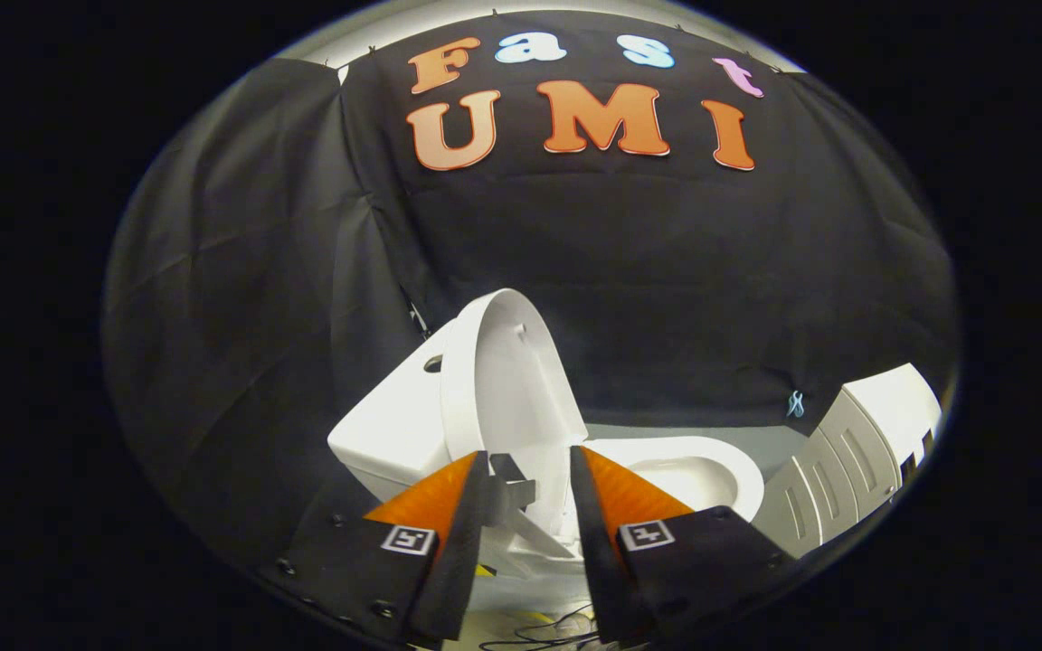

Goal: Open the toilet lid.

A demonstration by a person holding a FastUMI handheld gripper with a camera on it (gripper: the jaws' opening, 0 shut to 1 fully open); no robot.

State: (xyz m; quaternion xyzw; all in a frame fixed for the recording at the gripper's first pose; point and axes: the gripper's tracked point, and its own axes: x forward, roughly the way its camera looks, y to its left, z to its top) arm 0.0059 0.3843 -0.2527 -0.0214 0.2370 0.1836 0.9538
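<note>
Toilet (666, 475) sits just beyond the fingers, white glossy ceramic, seen from the side. Toilet lid (507, 380) stands raised, near upright, leaning back toward the tank (390, 420) on the left; lid is a smooth white oval shell, inner face toward the bowl. Bowl rim rounded, open to the right of the lid, with free room above it and between rim and the far cloth wall (666, 298). Lid's lower edge and hinge area lie just ahead of the fingertips, partly hidden by them.

Gripper (530, 461) comes in low from the near side, pointing at the lid base. Fingers spread apart, released, nothing between them; a clear gap shows white ceramic through it. A small dark bracket juts from the left finger into the gap.

Right of the toilet, near, a white ribbed plastic unit (856, 452), slotted sides, tilted in view, apart from the bowl. Grey floor (756, 443) strip between bowl and wall. Black draped cloth, creased, closes off far and left sides. Loose cables (557, 628) on the floor below the fingers.
</note>
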